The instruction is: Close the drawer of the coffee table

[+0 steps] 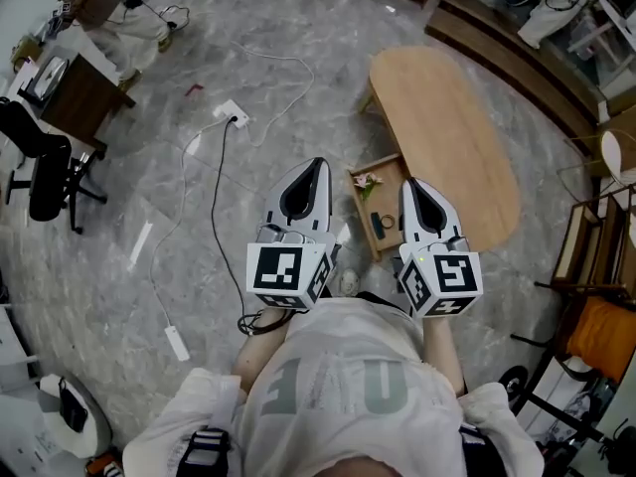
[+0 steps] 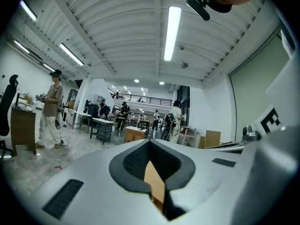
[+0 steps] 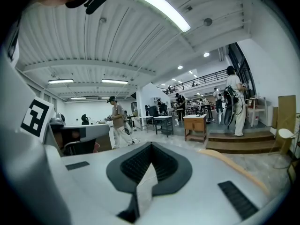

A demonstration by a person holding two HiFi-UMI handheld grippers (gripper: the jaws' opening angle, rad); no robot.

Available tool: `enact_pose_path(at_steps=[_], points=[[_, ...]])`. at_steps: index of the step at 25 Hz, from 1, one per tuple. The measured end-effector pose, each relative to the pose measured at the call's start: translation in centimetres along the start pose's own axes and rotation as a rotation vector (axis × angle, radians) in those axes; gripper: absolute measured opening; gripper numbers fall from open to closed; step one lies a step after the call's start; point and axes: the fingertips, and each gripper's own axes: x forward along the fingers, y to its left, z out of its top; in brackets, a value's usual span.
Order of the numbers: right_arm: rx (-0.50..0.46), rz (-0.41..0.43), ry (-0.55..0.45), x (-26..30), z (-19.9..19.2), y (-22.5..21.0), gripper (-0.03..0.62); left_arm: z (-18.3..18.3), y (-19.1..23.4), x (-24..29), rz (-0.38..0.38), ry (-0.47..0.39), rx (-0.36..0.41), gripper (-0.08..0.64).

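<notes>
Two tools (image 1: 316, 165) (image 1: 410, 184), one table (image 1: 447, 127), one drawer (image 1: 389, 193)

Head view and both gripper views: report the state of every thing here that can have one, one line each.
drawer: open, pulled out of the coffee table, small things inside.
coffee table: upright, its drawer not yet closed.
left tongs: shut, nothing held.
right tongs: shut, nothing held.
ceiling light: on.
</notes>
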Motion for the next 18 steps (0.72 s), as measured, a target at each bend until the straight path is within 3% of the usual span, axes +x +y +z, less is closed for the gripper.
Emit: enact_pose_path(at_steps=[9,18], points=[[-0.008,-0.064,-0.067,2.8,2.0,-0.9,0.006,1.7,2.3,3.4,-0.051,-0.033,0.025,0.008],[-0.016,-0.07,-0.084,5.1,2.9,-3.4,0.006,1.3,0.2,7.7,-0.16,0.004,0.046,0.008]])
